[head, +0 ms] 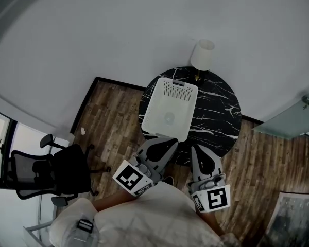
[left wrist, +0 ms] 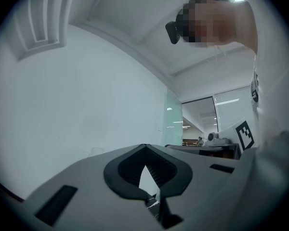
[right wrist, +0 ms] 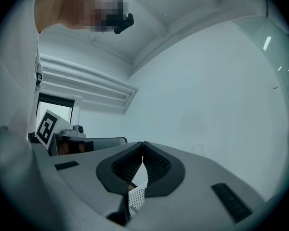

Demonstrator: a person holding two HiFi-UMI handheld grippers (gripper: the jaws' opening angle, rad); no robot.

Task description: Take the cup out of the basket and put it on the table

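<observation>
A white plastic basket point(head: 159, 94) stands on the round black marble table point(head: 219, 115). Inside it a pale cup point(head: 168, 117) rests on the basket floor. My left gripper point(head: 165, 141) hovers at the basket's near edge, and my right gripper point(head: 197, 149) is over the table's near rim, right of the basket. Both are held close to my body and point up towards the wall. In the left gripper view the left gripper point(left wrist: 143, 149) is shut with nothing in it. In the right gripper view the right gripper point(right wrist: 143, 146) is shut too, with a bit of the basket's mesh point(right wrist: 137, 196) showing behind its jaws.
A white table lamp point(head: 202, 54) stands at the table's far edge against the wall. A black office chair point(head: 46, 171) is on the wood floor at the left. A glass door point(head: 293, 118) is at the right.
</observation>
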